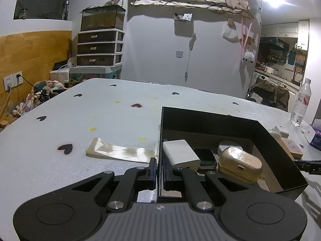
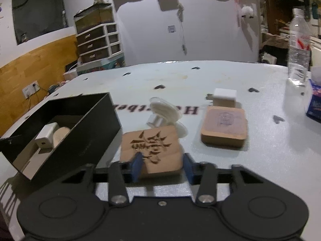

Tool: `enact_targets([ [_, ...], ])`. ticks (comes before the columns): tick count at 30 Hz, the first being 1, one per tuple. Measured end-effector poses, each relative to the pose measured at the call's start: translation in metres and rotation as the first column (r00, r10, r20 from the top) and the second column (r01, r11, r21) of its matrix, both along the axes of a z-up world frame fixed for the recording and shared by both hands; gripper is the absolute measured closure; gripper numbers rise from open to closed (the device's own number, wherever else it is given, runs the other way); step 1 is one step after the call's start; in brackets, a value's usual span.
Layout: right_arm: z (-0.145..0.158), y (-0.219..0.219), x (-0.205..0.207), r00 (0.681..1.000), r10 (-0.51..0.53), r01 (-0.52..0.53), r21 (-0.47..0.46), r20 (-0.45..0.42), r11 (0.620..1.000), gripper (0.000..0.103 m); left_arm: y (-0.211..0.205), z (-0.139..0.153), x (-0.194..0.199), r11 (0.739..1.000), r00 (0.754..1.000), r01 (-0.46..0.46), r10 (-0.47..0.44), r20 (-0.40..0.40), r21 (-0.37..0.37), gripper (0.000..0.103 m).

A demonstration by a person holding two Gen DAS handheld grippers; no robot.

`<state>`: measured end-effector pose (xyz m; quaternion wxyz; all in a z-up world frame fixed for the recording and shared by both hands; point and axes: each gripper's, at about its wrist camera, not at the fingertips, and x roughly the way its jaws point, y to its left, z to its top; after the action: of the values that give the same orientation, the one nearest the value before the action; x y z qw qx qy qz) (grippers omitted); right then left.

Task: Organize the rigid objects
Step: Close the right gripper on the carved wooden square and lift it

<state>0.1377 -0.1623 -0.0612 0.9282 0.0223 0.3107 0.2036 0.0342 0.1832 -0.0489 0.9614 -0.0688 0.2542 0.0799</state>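
Right claw (image 2: 161,165) grips the carved wooden block (image 2: 151,150) by its side edges, on the desk (image 2: 260,160) just right of the black box (image 2: 96,132). Judged light, stiff and unbreakable. The carving is unreadable; desk lettering is partly hidden. Left claw (image 1: 159,169) pinches the box's wall.

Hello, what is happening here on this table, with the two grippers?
A person is sorting small hard things into a black box. The left gripper is shut on the box's near wall. The right gripper is shut on a carved wooden block lying beside the box. Already inside are a white charger, a watch and a gold case. Another wooden block waits on the table.
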Motion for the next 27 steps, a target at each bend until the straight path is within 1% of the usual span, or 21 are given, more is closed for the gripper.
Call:
enact_targets([
  [1, 0.0, -0.004, 0.0, 1.0, -0.01, 0.01, 0.001, -0.004, 1.0, 0.083, -0.001, 0.0, 0.0, 1.0, 1.0, 0.0, 0.0, -0.001, 0.001, 0.097],
  [4, -0.001, -0.016, -0.002, 0.999, -0.047, 0.047, -0.016, -0.006, 0.999, 0.083, 0.0, 0.0, 0.0, 1.0, 1.0, 0.0, 0.0, 0.0, 0.0, 0.097],
  [7, 0.001, -0.025, -0.001, 0.997, -0.067, 0.067, 0.003, -0.029, 0.998, 0.076, -0.001, 0.0, 0.0, 1.0, 1.0, -0.001, 0.001, 0.0, 0.002, 0.097],
  [8, 0.002, -0.025, -0.001, 0.998, -0.059, 0.06, 0.016, -0.026, 0.998, 0.072, 0.0, 0.0, 0.0, 1.0, 1.0, -0.001, 0.001, -0.001, 0.002, 0.097],
  [9, 0.003, -0.024, -0.002, 0.999, -0.049, 0.05, 0.027, -0.02, 0.998, 0.07, 0.0, 0.0, 0.0, 1.0, 1.0, -0.002, 0.002, -0.001, 0.004, 0.097],
  [10, 0.005, -0.022, -0.003, 0.999, -0.035, 0.036, 0.036, -0.011, 0.999, 0.063, 0.001, 0.0, 0.0, 1.0, 1.0, -0.003, 0.003, -0.001, 0.004, 0.097],
  [11, 0.007, -0.017, -0.003, 1.0, -0.02, 0.02, 0.041, -0.002, 0.999, 0.05, 0.0, 0.001, 0.0, 1.0, 1.0, -0.004, 0.004, -0.001, 0.005, 0.097],
  [12, 0.009, -0.012, -0.003, 1.0, -0.005, 0.005, 0.039, 0.007, 0.999, 0.043, -0.001, 0.001, 0.0, 1.0, 1.0, -0.002, 0.002, -0.001, 0.004, 0.097],
  [13, 0.01, -0.006, -0.002, 1.0, 0.012, -0.013, 0.032, 0.016, 0.999, 0.033, -0.001, 0.001, 0.0, 1.0, 1.0, -0.002, 0.002, -0.001, 0.004, 0.097],
  [14, 0.01, 0.001, -0.002, 0.999, 0.036, -0.036, 0.02, 0.023, 0.999, 0.026, -0.001, 0.001, 0.0, 1.0, 1.0, -0.002, 0.002, -0.001, 0.003, 0.097],
  [16, 0.01, 0.014, 0.001, 0.997, 0.076, -0.076, -0.009, 0.021, 0.997, 0.019, -0.001, 0.001, 0.0, 1.0, 1.0, -0.001, 0.001, 0.0, 0.002, 0.097],
  [20, 0.006, 0.039, 0.011, 0.992, 0.127, -0.126, -0.063, 0.007, 0.99, 0.014, -0.001, 0.001, 0.0, 1.0, 1.0, -0.001, 0.001, 0.0, 0.001, 0.097],
  [25, 0.003, 0.049, 0.023, 0.991, 0.133, -0.132, -0.082, 0.003, 0.988, 0.013, -0.001, 0.001, 0.0, 1.0, 1.0, -0.001, 0.001, 0.0, 0.002, 0.097],
  [27, 0.0, 0.05, 0.026, 0.992, 0.129, -0.127, -0.102, 0.012, 0.987, 0.013, 0.0, 0.001, -0.001, 1.0, 1.0, -0.001, 0.001, 0.001, 0.0, 0.097],
])
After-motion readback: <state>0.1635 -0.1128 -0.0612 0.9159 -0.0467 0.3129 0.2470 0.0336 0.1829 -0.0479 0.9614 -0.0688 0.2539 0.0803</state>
